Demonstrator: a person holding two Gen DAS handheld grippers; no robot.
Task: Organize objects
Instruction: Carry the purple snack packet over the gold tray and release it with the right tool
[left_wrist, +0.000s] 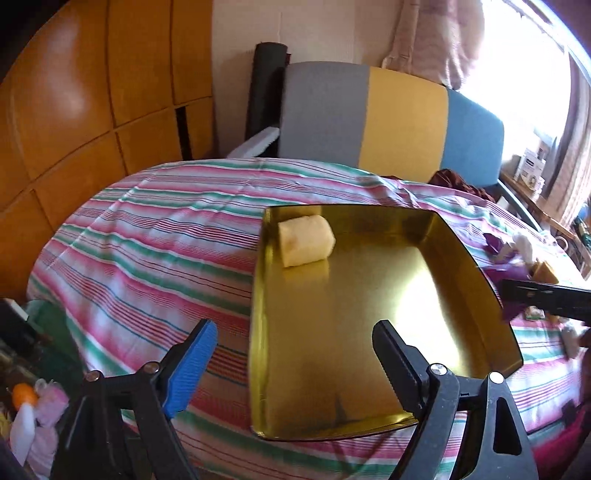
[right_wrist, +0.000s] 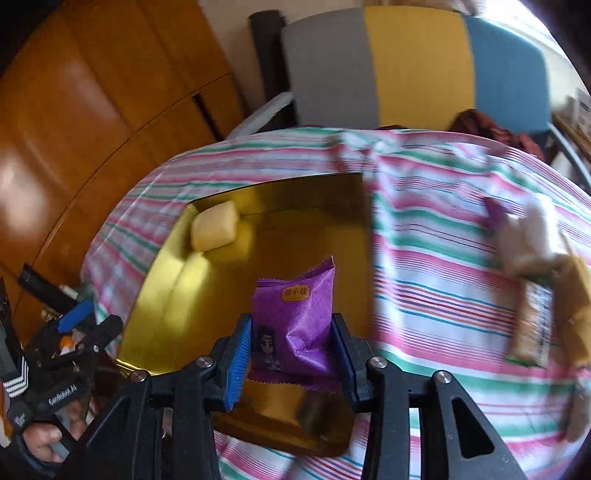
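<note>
Right tongs grip purple packet; gold tray holds yellow roll.

Striped pink, green and white bedsheet across the middle of the frame. Orange wooden wardrobe doors at upper left. Grey, yellow and blue headboard at top centre, black roll just left of it. Bright window and pink curtain at upper right.
</note>
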